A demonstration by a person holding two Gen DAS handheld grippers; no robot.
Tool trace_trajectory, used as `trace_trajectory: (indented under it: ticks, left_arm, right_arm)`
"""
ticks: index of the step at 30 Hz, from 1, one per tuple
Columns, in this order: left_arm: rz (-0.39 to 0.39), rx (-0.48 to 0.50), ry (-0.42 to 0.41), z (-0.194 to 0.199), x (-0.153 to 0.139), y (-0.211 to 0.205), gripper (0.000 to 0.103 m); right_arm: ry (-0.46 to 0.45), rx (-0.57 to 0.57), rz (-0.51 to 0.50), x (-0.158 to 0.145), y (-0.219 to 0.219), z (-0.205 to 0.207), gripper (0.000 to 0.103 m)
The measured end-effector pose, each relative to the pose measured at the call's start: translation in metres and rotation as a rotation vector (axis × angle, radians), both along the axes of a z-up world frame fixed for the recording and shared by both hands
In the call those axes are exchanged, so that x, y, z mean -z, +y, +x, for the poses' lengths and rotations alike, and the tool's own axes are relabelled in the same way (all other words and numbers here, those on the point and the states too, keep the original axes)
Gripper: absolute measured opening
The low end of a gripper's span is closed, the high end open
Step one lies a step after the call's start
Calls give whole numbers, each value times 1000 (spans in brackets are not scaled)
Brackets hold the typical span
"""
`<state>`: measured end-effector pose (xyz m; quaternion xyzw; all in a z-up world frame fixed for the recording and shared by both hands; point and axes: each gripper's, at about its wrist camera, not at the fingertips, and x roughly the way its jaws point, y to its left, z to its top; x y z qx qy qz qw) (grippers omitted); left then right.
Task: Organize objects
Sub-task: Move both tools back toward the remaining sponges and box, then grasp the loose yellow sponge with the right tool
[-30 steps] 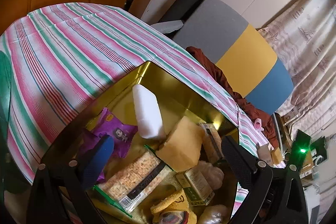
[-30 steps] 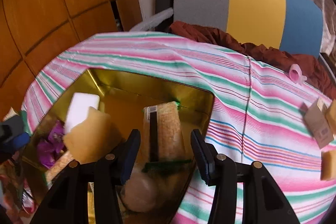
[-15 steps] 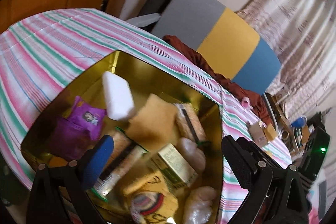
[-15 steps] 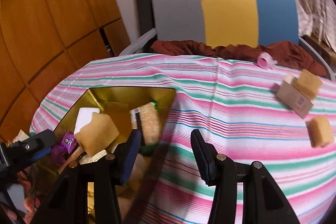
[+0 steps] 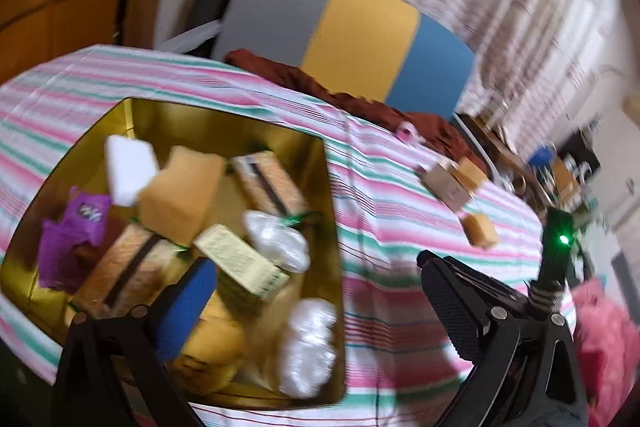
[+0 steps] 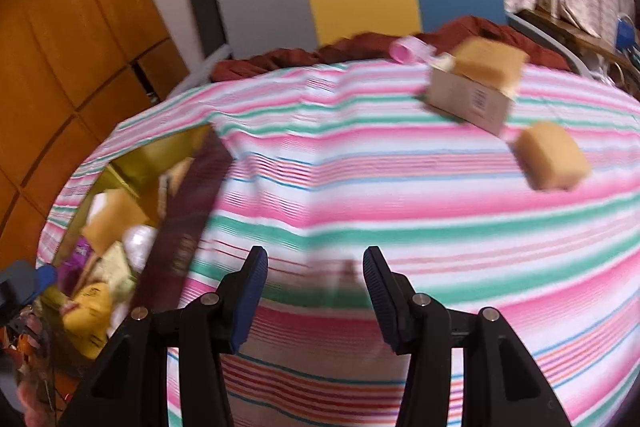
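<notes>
Both tongs, right tongs (image 6: 315, 291) and left tongs (image 5: 316, 311), gape wide and empty. The sponge (image 6: 552, 155) lies ahead-right of the right tongs on the bench (image 6: 360, 187); it looks light and squashy, best pinched across its flat sides.

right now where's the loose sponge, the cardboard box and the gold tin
loose sponge (image 6: 551, 155), right wrist view, middle of its top face
cardboard box (image 6: 466, 97), right wrist view, centre of its long printed side
gold tin (image 5: 334, 211), left wrist view, its right-hand wall
</notes>
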<state>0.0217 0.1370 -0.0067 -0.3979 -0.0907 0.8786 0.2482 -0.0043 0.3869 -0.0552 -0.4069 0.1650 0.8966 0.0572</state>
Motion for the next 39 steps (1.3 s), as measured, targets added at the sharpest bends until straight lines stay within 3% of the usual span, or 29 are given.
trace_trajectory:
  ticks: [4,14,17,20,25,33,39]
  left_arm:
    - [-31,61,23,16,1,24,103]
    - [-48,207,-19,52,13,82,103]
    - [-59,224,-37,58,18,90,103]
    - [-69,233,-56,63,22,95,103]
    - [-89,233,-72,66,26,102,103]
    - [-121,240,-88,65,32,113,103]
    - [-148,257,-107,65,40,127,103]
  right_arm:
    - [-24,69,-1,11,29,15,50]
    - [-43,230,77,18,100,45,52]
    - [-25,274,117,10,126,41,62]
    - [-7,308,151,0,149,30,63]
    - [11,289,177,-8,173,-1,63]
    - [-31,248,260,12,179,-22,65]
    - [-7,276,197,19,189,-15,64]
